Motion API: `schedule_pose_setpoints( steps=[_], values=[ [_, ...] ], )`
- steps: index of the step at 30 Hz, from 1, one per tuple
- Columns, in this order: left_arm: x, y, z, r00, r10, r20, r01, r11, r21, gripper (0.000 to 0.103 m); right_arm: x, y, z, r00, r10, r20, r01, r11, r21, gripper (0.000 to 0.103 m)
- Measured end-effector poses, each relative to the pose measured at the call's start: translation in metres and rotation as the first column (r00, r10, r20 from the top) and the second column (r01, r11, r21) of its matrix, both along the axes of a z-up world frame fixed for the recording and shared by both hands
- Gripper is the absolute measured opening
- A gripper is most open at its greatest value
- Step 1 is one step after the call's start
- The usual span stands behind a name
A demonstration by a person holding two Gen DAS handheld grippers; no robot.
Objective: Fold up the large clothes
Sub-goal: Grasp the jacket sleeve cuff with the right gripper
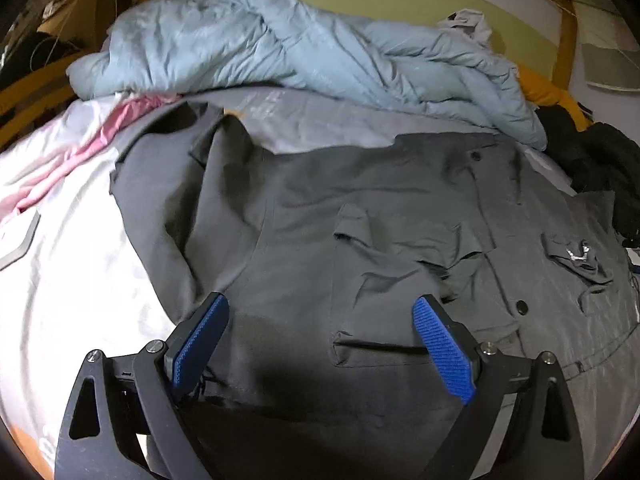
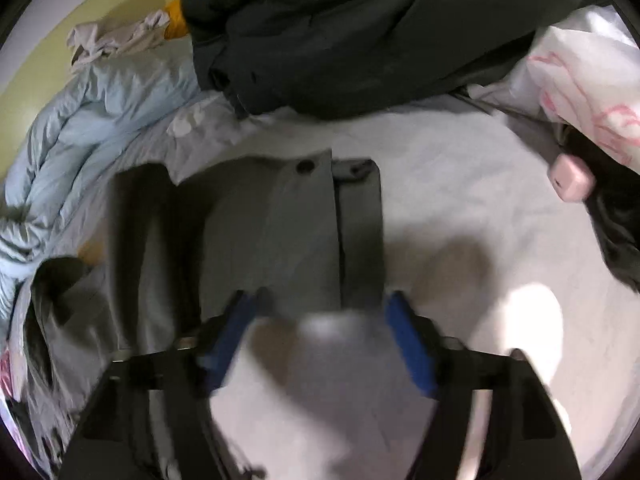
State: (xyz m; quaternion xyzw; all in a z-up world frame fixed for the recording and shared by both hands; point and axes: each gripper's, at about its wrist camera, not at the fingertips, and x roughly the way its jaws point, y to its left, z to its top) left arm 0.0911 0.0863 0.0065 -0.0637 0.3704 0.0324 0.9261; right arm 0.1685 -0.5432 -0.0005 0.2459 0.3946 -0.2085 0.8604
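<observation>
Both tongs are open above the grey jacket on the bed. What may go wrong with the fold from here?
1. The grey jacket lies wrinkled, pocket flaps raised; a fold may trap those creases.
2. The blue quilt crowds its far edge and could get caught.
3. The right tongs, blurred, hang over the sleeve end; a pinch may also take the bedsheet.

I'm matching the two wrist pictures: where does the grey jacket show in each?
Left wrist: grey jacket fills the centre, spread on the bed.
Right wrist: left of centre, a buttoned end ahead of the fingers.
Shared landmark: light blue duvet, behind the jacket.
</observation>
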Motion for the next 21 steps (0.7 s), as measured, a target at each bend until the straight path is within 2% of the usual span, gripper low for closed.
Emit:
schedule_pose_setpoints(
  steps=[4, 5, 6, 8, 10, 12, 16, 19, 20, 21],
  values=[
    [0.003, -0.011, -0.01, 1.0, -0.014, -0.026, 0.015, 0.999, 0.052, 0.094, 0.011, -0.013, -0.015, 1.0, 0.002, 0.013, -0.003, 1.0, 0.022, 0.079],
    [0.004, -0.013, -0.012, 0.999, -0.016, -0.03, 0.018, 0.997, 0.069, 0.094, 0.01, -0.013, -0.014, 1.0, -0.005, 0.019, 0.005, 1.0, -0.002, 0.054],
    [0.005, -0.015, -0.013, 0.999, -0.017, -0.035, 0.019, 0.996, 0.085, 0.094, 0.01, -0.012, -0.012, 1.0, -0.02, 0.013, 0.021, 0.999, -0.047, 0.024],
    [0.005, -0.018, -0.014, 0.999, -0.019, -0.04, 0.023, 0.995, 0.102, 0.094, 0.008, -0.012, -0.004, 0.998, 0.025, 0.051, -0.022, 0.999, -0.048, 0.008],
    [0.004, -0.018, -0.014, 0.999, -0.019, -0.034, 0.023, 0.995, 0.1, 0.094, 0.0, -0.005, 0.014, 0.994, 0.031, 0.102, -0.022, 0.996, -0.089, 0.007],
    [0.003, -0.017, -0.014, 0.999, -0.019, -0.033, 0.022, 0.995, 0.097, 0.094, -0.01, 0.014, 0.043, 0.982, 0.073, 0.177, -0.042, 0.984, -0.173, 0.006],
    [0.002, -0.018, -0.013, 0.999, -0.022, -0.024, 0.025, 0.994, 0.11, 0.094, -0.037, 0.068, 0.103, 0.924, 0.216, 0.316, -0.12, 0.948, -0.296, 0.006],
    [-0.001, -0.021, -0.011, 0.999, -0.033, -0.011, 0.034, 0.992, 0.124, 0.094, -0.063, 0.126, 0.144, 0.839, 0.376, 0.393, -0.225, 0.898, -0.377, 0.006],
    [-0.002, -0.023, -0.011, 0.999, -0.039, -0.005, 0.039, 0.991, 0.13, 0.094, -0.074, 0.15, 0.157, 0.792, 0.445, 0.419, -0.282, 0.874, -0.395, 0.006],
    [-0.003, -0.024, -0.01, 0.999, -0.044, 0.0, 0.043, 0.99, 0.135, 0.094, -0.082, 0.165, 0.165, 0.759, 0.487, 0.431, -0.322, 0.857, -0.402, 0.006]
  ],
)
